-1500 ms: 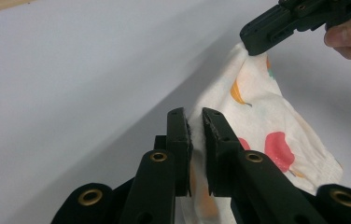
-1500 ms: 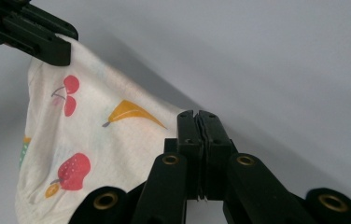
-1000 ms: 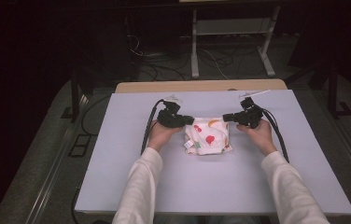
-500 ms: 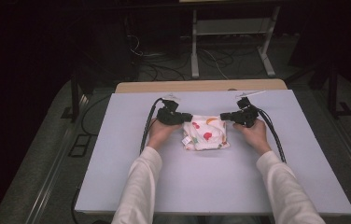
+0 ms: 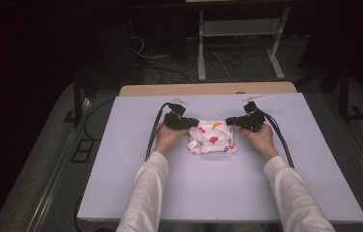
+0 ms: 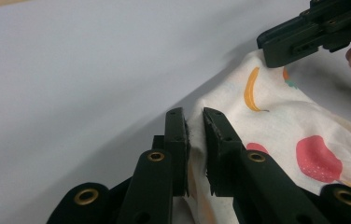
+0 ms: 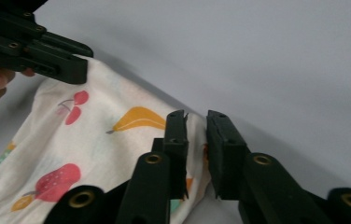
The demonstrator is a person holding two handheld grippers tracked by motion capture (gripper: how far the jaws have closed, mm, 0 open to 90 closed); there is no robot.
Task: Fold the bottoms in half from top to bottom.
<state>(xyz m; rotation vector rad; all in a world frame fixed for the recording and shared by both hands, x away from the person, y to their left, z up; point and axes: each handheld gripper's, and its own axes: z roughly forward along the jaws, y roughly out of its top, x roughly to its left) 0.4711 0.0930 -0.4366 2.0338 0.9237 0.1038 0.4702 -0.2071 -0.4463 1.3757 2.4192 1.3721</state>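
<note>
A folded white cloth (image 5: 212, 138) printed with coloured fruit lies on the pale grey table (image 5: 218, 193), a little beyond its middle. My left gripper (image 5: 196, 123) is at the cloth's far left corner, and my right gripper (image 5: 228, 121) is at its far right corner. In the left gripper view the jaws of the left gripper (image 6: 194, 116) stand close together with the edge of the cloth (image 6: 281, 121) pinched between them. In the right gripper view the right gripper (image 7: 196, 119) holds the cloth (image 7: 94, 149) the same way. Each gripper view shows the other gripper farther off.
Black cables (image 5: 153, 137) trail from both grippers across the table toward the person. A wooden edge (image 5: 208, 89) runs behind the table. A white metal stand (image 5: 201, 53) and loose cables lie on the dark floor beyond.
The right gripper has moved slightly left, toward the left gripper. The cloth has shifted a little away from the person and lies flatter.
</note>
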